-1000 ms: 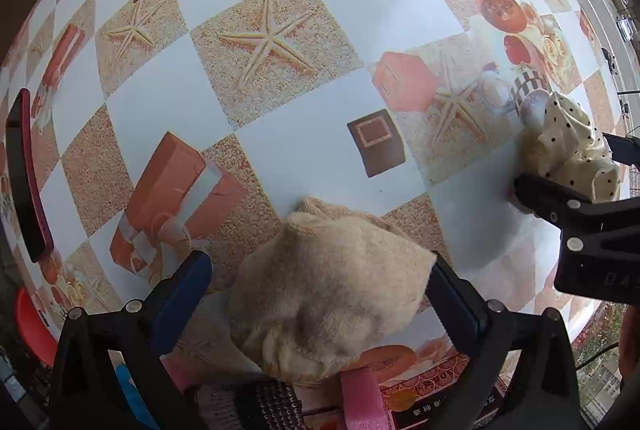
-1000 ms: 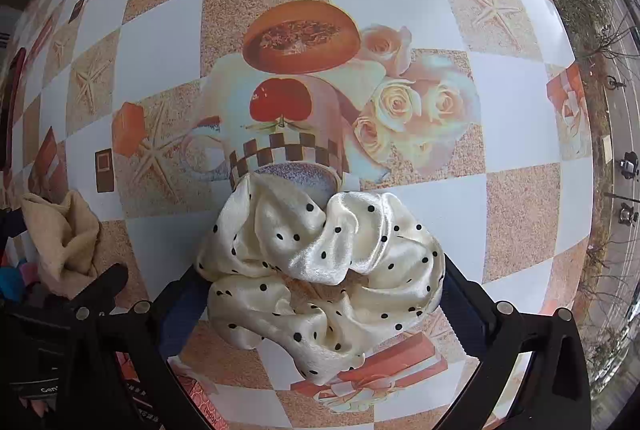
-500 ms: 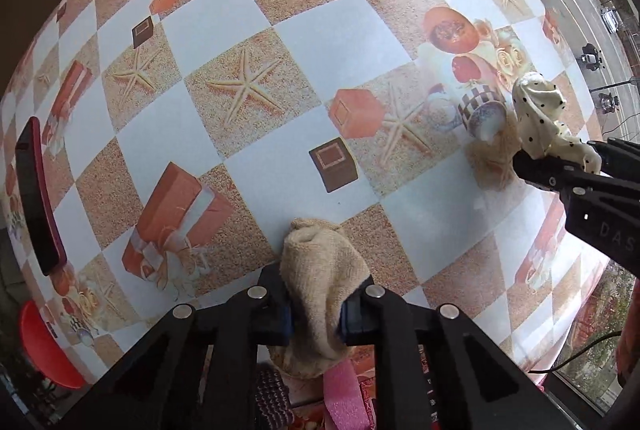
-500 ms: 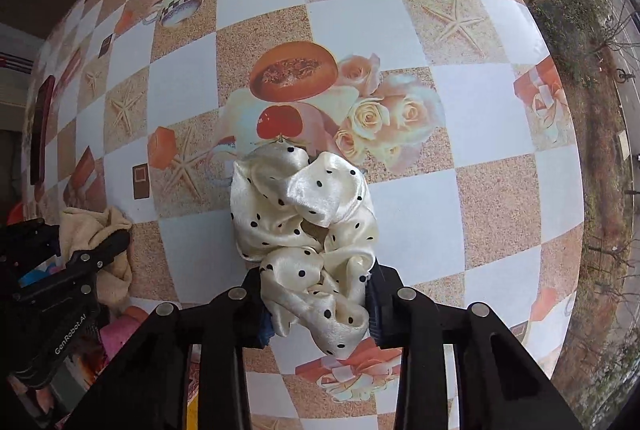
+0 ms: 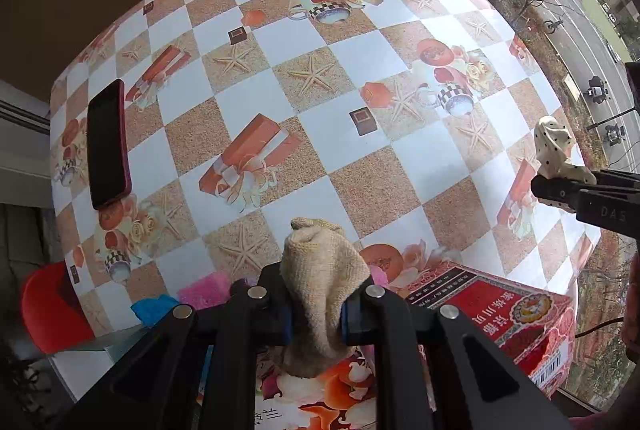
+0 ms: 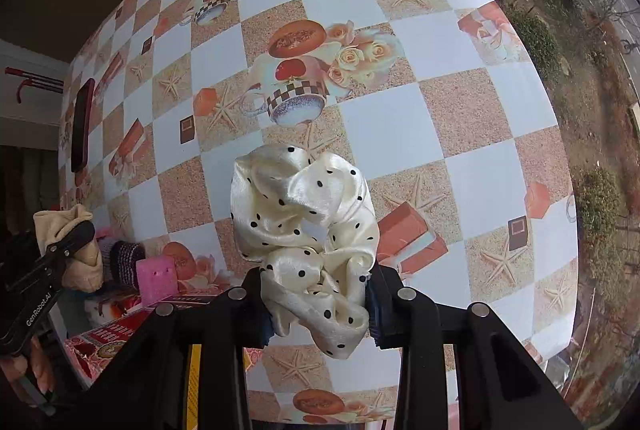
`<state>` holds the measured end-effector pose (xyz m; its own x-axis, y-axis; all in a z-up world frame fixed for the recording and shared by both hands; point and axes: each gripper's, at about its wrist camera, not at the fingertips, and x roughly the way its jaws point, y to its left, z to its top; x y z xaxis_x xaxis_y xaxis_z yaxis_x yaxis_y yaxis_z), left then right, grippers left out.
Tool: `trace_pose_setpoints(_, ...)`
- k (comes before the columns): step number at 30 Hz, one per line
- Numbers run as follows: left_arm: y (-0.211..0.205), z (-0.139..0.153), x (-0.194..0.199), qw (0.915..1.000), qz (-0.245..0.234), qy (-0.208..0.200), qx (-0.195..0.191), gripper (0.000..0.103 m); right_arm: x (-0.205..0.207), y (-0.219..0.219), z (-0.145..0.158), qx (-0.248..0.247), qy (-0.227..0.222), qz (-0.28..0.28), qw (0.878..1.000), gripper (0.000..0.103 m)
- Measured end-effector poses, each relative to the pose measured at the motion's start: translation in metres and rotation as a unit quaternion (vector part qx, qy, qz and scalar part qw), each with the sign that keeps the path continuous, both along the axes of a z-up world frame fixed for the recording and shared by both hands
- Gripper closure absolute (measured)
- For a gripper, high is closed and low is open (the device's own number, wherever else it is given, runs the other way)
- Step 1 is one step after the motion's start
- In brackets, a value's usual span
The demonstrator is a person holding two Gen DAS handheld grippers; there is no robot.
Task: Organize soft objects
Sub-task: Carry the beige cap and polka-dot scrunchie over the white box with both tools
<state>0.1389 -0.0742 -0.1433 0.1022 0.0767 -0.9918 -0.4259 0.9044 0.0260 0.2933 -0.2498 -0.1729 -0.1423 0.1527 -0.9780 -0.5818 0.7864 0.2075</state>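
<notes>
The left tongs (image 5: 316, 314) are seen clamped on a beige knitted cloth bundle (image 5: 320, 282), the blue pads pressed into its sides so that the fabric bulges above and below the grip; the bundle is held clear of the counter (image 5: 360, 70), which is covered in a checkered white-and-sand vinyl cloth printed with starfish, gift boxes and teacups. The right tongs (image 6: 318, 306) are seen clamped on a cream satin scrunchie with black polka dots (image 6: 304, 214), whose lower folds are squeezed between the pads while the upper loops stand free above them; it too is held off the counter. In the left wrist view the right tongs are recorded at the right edge, with the scrunchie protruding from their tip. In the right wrist view the left tongs are recorded at the left edge, with the beige bundle in their grip and fingertips of a person's hand (image 6: 24, 374) visible on the handle below. A dark smartphone in a red case (image 5: 107, 144) is noted lying flat near the left edge of the counter. A red printed cardboard box (image 5: 500, 314) is noted at the near edge of the counter, below the tongs. A pink foam block (image 6: 157, 280), a dark striped knitted item (image 6: 124, 260) and a blue soft item (image 5: 154, 308) are noted just beside the box.
</notes>
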Motion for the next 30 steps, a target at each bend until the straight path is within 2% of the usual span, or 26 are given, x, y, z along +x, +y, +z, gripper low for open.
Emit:
trace_pose_setpoints(13, -0.049, 0.031, -0.1, 0.9993, -0.024, -0.026, -0.013, 0.085, -0.112, -0.039, 0.025, -0.02, 0.01, 0.022, 1.0, 0.067)
trace_pose_setpoints(23, -0.037, 0.064, -0.166, 0.9976, 0.004, -0.069, 0.005, 0.085, -0.18, -0.045, 0.041, -0.018, 0.02, 0.056, 0.998, 0.067)
trace_pose_setpoints(30, -0.02, 0.074, -0.21, 0.9956, 0.04, -0.082, 0.025, 0.085, -0.219, -0.014, 0.066, -0.001, -0.009, 0.133, 0.991, 0.067)
